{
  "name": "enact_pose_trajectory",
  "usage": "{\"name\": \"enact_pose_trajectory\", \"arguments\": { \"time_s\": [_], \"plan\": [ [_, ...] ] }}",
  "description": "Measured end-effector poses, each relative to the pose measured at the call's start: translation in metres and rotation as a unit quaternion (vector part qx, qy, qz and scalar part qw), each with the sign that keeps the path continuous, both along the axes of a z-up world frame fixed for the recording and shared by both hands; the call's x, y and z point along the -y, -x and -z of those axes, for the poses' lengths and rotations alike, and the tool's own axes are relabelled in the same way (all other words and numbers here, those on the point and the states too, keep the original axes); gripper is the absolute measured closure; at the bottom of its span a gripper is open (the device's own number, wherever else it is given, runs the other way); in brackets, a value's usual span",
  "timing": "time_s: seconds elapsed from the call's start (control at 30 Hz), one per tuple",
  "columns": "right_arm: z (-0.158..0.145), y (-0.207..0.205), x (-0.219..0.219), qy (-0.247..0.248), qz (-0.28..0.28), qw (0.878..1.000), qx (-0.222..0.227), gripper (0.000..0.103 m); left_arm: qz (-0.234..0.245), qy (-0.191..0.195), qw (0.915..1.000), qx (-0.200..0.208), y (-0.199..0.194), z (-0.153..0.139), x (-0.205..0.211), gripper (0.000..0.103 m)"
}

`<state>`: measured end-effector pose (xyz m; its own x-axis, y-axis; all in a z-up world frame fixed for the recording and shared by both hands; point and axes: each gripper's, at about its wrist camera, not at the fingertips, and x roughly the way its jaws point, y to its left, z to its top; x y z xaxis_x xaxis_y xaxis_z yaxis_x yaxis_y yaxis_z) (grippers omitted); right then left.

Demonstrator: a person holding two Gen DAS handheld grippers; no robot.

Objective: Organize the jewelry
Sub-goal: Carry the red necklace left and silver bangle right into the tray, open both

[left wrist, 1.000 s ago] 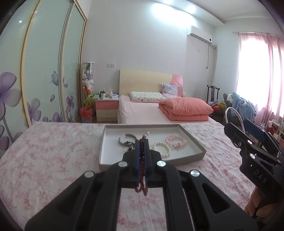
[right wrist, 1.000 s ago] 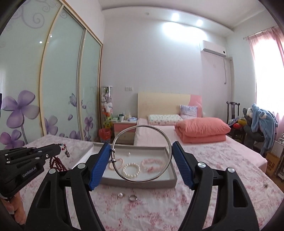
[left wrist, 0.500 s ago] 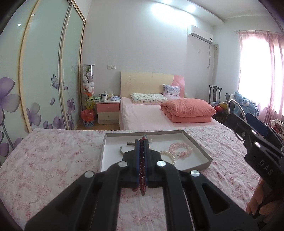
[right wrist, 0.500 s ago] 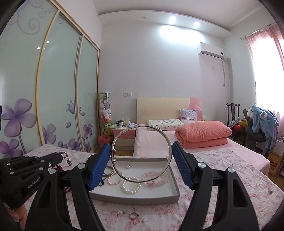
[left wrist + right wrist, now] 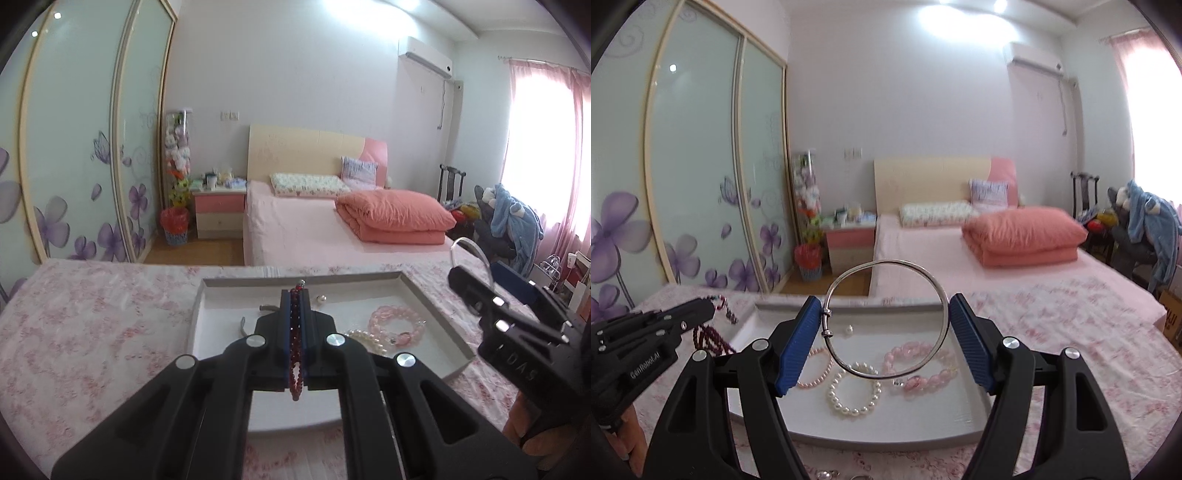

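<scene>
Both hands are carrying jewelry to the tray (image 5: 857,430), which lies on the flowered bedspread (image 5: 92,332); this looks like the delivery step, with the setting-down not yet done. The left gripper (image 5: 294,295) has its jaws pressed almost together on a strand of dark red beads (image 5: 294,343); the strand runs between the blue pads and a loop hangs free below them, above the near-left part of the tray. The right gripper (image 5: 886,314) has its jaws set wide and clamped on a silver bangle (image 5: 886,317); each blue pad presses one side of the hoop, which stands upright over the middle of the tray. Already in the tray lie a white pearl bracelet (image 5: 854,391) at the middle front, a pink bead bracelet (image 5: 919,365) to its right, and a thin pale strand (image 5: 816,369) to its left.

The next move, as I judge it, calls for lowering each piece to a bare patch of the tray floor before letting go; the far half seems the freest; the hanging red loop could snag on the tray wall or tangle with the pearls, so it should go down clear of them.
</scene>
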<state>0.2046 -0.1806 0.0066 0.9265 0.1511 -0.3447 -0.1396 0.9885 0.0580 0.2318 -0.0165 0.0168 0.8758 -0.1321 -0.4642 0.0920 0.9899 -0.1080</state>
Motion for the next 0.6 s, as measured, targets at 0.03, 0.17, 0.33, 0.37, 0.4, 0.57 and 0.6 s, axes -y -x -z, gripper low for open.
{"name": "enact_pose_trajectory", "arguments": {
  "time_s": [0.03,0.17,0.33,0.37,0.4,0.57,0.6],
  "plan": [
    [0.003,-0.006,-0.002,0.003,-0.002,1.0,-0.01,0.032,0.0,0.003,1.0,-0.008,-0.007,0.004,-0.001,0.098],
    [0.019,-0.031,-0.013,0.018,-0.01,0.998,-0.052,0.032,0.0,0.015,0.999,-0.042,-0.036,0.023,-0.008,0.098],
    [0.035,-0.056,-0.017,0.019,-0.015,0.995,-0.096,0.031,-0.002,0.014,0.9979,-0.063,-0.059,0.04,-0.008,0.097],
    [0.036,-0.062,-0.016,0.017,-0.018,0.994,-0.106,0.031,-0.003,0.014,0.9977,-0.066,-0.063,0.042,-0.009,0.097],
    [0.038,-0.065,-0.017,0.015,-0.021,0.993,-0.115,0.031,-0.004,0.017,0.9973,-0.071,-0.067,0.045,-0.009,0.097],
    [0.037,-0.062,-0.007,0.0,-0.022,0.993,-0.12,0.03,-0.019,0.038,0.9967,-0.069,-0.067,0.045,-0.022,0.078],
    [0.034,-0.058,-0.003,-0.005,-0.021,0.993,-0.117,0.03,-0.022,0.041,0.9966,-0.069,-0.065,0.043,-0.026,0.078]
  ]
}}
